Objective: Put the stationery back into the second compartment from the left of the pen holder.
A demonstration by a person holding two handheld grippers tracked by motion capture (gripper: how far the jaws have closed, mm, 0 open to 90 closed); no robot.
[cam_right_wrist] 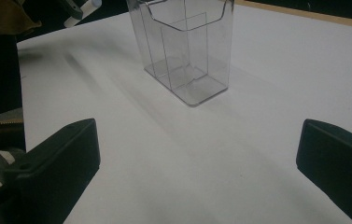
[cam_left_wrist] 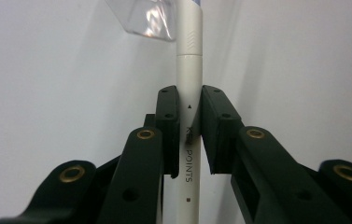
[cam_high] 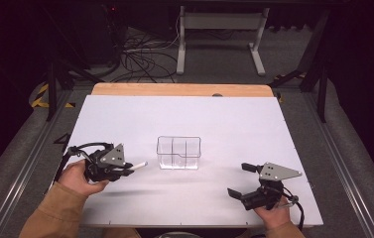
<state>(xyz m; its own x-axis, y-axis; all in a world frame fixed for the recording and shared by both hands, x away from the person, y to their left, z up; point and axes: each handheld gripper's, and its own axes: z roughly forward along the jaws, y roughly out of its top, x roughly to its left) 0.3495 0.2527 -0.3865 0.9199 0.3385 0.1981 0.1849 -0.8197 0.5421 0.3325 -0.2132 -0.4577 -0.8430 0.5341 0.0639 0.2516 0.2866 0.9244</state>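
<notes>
- Left gripper [cam_high: 125, 171]: positioned at the near left of the white surface [cam_high: 234, 119], held in the person's left hand [cam_high: 78, 176]. Its fingers [cam_left_wrist: 169, 126] are clenched on a white pen [cam_left_wrist: 188, 93].
- Pen: gripped across its barrel, one finger on each side. In the high view it lies roughly level and juts out past the fingers toward the clear plastic holder [cam_high: 178, 152]. Its tip is near the holder's left side but apart from it.
- Pen marking: printed lettering runs along the barrel between the fingers.
- Holder: stands upright near the middle of the surface, with inner walls dividing it into compartments. All compartments look empty.
- Right gripper [cam_high: 239, 179]: positioned at the near right of the surface, well apart from the holder. Its fingers [cam_right_wrist: 57, 163] are released, spread wide, with nothing between them.
</notes>
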